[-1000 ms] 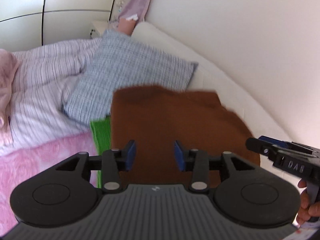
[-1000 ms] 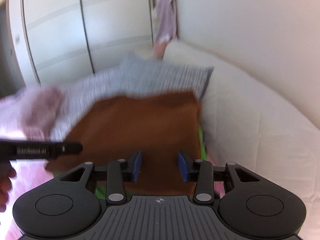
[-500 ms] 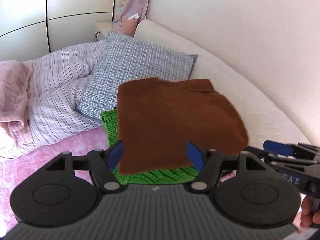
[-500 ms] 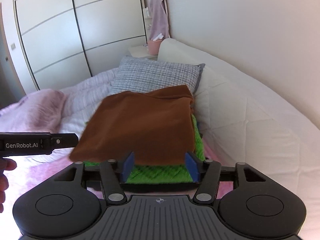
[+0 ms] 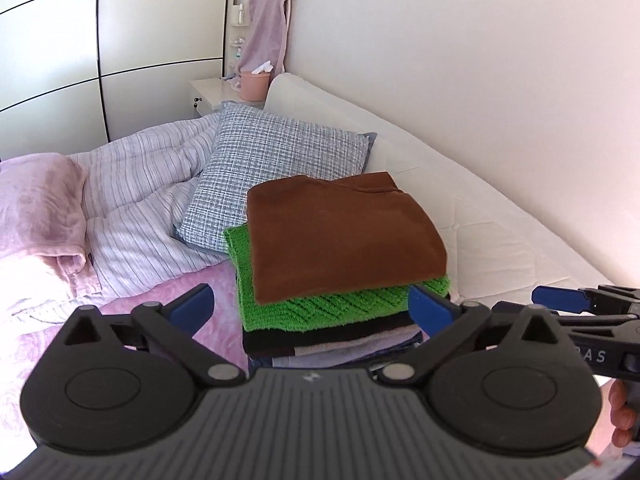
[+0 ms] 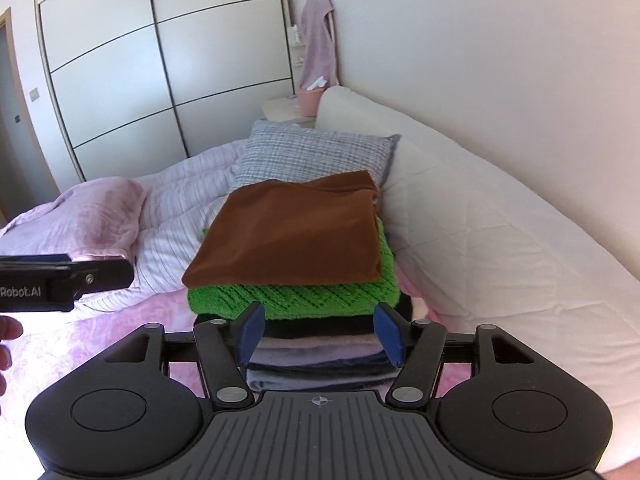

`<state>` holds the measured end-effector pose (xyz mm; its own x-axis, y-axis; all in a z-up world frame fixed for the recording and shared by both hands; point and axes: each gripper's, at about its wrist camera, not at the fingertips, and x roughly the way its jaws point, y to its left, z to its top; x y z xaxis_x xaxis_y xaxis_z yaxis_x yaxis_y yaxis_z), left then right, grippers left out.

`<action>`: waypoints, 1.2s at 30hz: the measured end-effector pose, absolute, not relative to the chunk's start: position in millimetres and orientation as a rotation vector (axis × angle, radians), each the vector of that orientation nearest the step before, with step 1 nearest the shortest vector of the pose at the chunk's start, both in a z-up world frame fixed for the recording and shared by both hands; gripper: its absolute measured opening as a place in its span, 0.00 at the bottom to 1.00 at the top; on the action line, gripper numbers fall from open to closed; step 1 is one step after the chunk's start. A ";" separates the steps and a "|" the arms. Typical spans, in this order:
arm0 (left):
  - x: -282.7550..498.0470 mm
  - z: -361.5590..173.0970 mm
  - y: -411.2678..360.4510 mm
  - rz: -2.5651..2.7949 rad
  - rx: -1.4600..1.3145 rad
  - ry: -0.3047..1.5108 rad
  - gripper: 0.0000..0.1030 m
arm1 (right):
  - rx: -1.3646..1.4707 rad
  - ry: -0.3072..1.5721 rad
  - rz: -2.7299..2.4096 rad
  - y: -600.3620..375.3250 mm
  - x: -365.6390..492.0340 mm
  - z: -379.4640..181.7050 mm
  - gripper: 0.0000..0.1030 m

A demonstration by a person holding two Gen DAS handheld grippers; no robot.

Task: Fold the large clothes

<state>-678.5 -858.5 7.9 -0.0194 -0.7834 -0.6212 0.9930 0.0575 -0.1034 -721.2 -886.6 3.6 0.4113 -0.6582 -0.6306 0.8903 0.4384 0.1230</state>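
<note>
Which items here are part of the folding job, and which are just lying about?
Job:
brown garment, folded, top of the stack
green knit under it
darker folded layers below
left gripper and right gripper, both open, holding nothing

Lying about:
checked pillow
striped duvet
pink blanket
pink cup
hanging lilac garment

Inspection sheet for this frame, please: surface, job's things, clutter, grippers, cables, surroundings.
Surface: bed with a pink bedspread and a white padded headboard.
Job's things: folded brown garment tops a stack, over a green knit and darker folded layers.
Clutter: checked pillow, striped duvet, pink blanket.
Grippers: left gripper open, empty; right gripper open, empty; both short of the stack.
Cables: nothing seen.
Surroundings: wardrobe doors, nightstand with a pink tub, lilac garment hanging on the wall.
</note>
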 end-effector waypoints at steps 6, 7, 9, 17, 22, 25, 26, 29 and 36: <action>-692.8 8.1 -830.5 -1.438 0.484 0.585 0.99 | 0.528 0.569 -1.041 -869.0 -730.0 6.6 0.56; -693.4 6.8 -826.5 -1.436 0.490 0.590 0.99 | 0.530 0.578 -1.044 -865.3 -731.4 7.6 0.56; -692.1 6.0 -818.2 -1.450 0.484 0.614 0.99 | 0.534 0.591 -1.044 -857.6 -733.1 8.4 0.56; -697.5 2.7 -797.6 -1.421 0.535 0.661 0.99 | 0.586 0.606 -1.024 -839.2 -737.8 5.1 0.56; -697.1 -2.4 -787.2 -1.414 0.547 0.678 0.99 | 0.619 0.607 -1.004 -829.1 -740.6 0.7 0.56; -696.0 -6.7 -783.7 -1.407 0.562 0.698 0.99 | 0.629 0.614 -0.994 -824.4 -739.5 -1.7 0.56; -695.4 -8.4 -783.2 -1.403 0.568 0.702 0.99 | 0.631 0.616 -0.992 -822.5 -738.7 -2.4 0.56; -694.0 -14.8 -779.9 -1.398 0.582 0.721 0.99 | 0.644 0.630 -0.989 -817.0 -737.3 -6.4 0.56; -692.6 -24.6 -771.3 -1.396 0.605 0.741 0.99 | 0.679 0.660 -0.970 -804.9 -733.9 -18.0 0.56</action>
<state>-692.6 -771.3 -24.6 0.0222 -0.6432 -0.7653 0.9944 0.0935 -0.0498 -733.9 -804.9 -18.0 0.4111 -0.5076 -0.7572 0.8908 0.4000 0.2155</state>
